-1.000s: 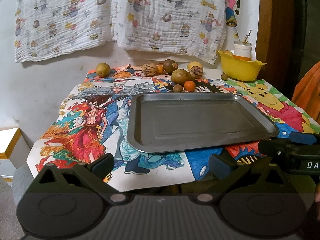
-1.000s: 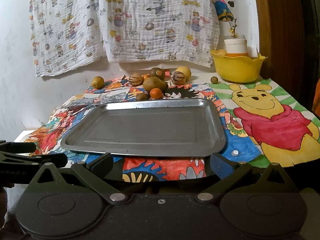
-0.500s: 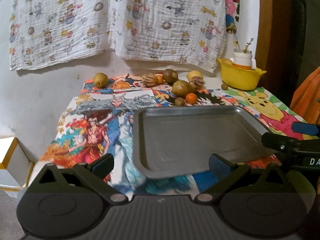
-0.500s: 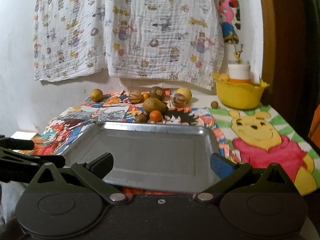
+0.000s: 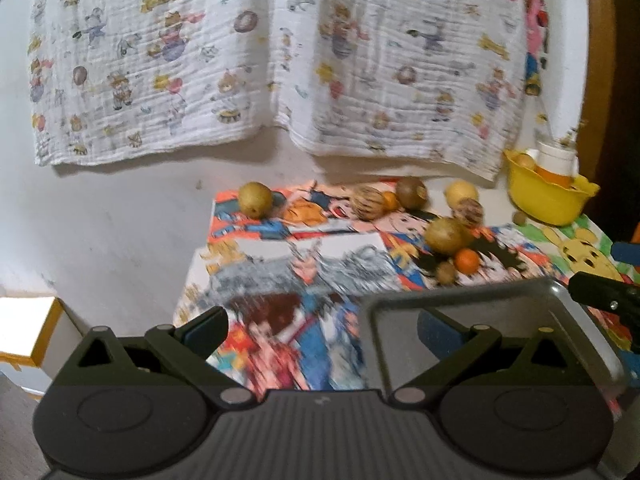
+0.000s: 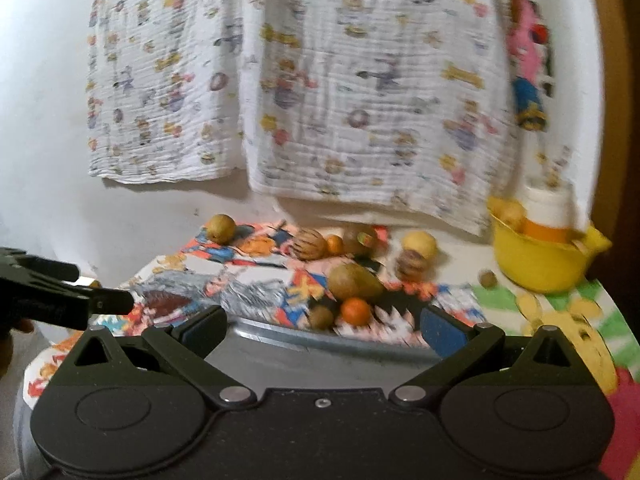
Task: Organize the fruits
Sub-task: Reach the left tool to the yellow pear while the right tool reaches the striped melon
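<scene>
Several fruits lie at the table's far side: a green-brown pear, a small orange, a small kiwi, a striped brown fruit, a yellow fruit and a lone round fruit at the far left. A grey metal tray lies in front of them. My left gripper is open and empty over the tray's left edge. My right gripper is open and empty over the tray.
A yellow bowl holding a white and orange container stands at the far right. A colourful cartoon cloth covers the table. A printed cloth hangs on the wall behind. A white box sits low at the left.
Both grippers have moved forward and tilted up towards the fruits. The tray now sits lower and closer in both views. Both stay open.
</scene>
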